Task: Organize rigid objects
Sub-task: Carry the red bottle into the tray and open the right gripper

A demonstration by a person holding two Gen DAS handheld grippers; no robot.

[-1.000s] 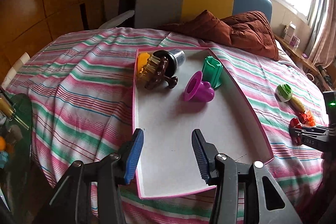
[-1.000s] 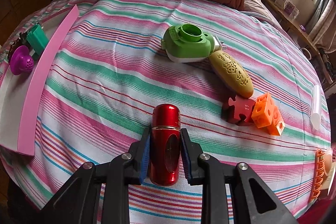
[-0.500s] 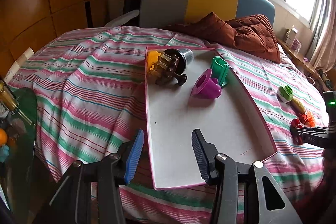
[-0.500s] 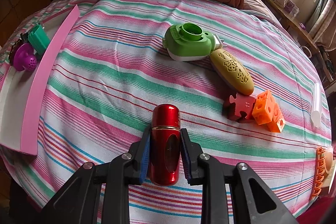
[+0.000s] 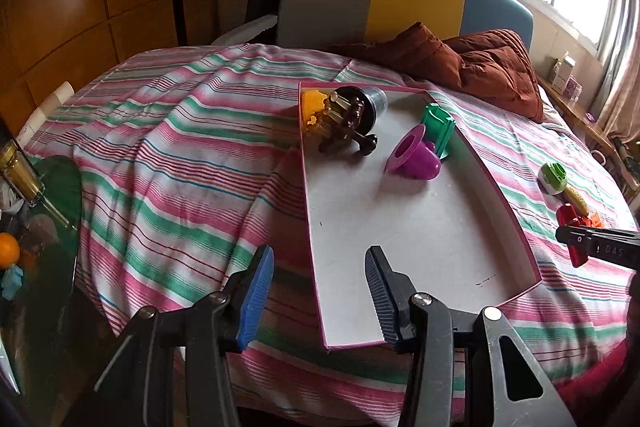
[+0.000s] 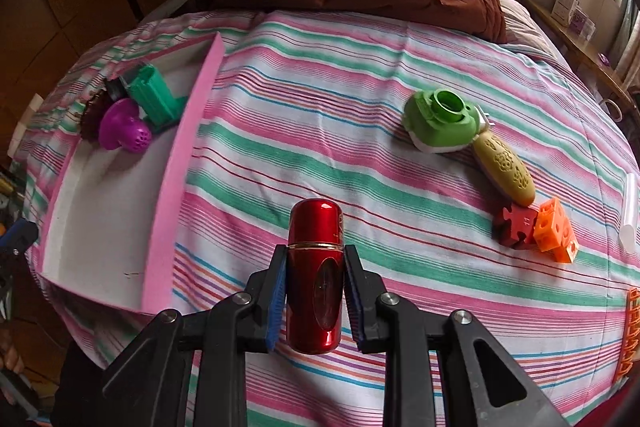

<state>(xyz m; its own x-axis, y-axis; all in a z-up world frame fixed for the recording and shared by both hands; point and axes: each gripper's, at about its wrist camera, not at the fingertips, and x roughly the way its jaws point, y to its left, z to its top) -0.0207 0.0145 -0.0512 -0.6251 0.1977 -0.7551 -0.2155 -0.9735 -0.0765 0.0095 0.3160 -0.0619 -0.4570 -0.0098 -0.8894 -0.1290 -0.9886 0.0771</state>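
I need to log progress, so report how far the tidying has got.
Done: the purple piece, green piece and a few more lie in the pink tray. In hand: the right hand-held gripper clamps the red bottle. Left: the green gadget, yellow case and blocks on the bedspread.

Both grippers are built from black plastic arms joined by silver screws. The left gripper [image 5: 320, 291] and right gripper [image 6: 315, 291] are fitted with blue ribbed pads [image 5: 256, 291]. White lettering is printed on one arm.
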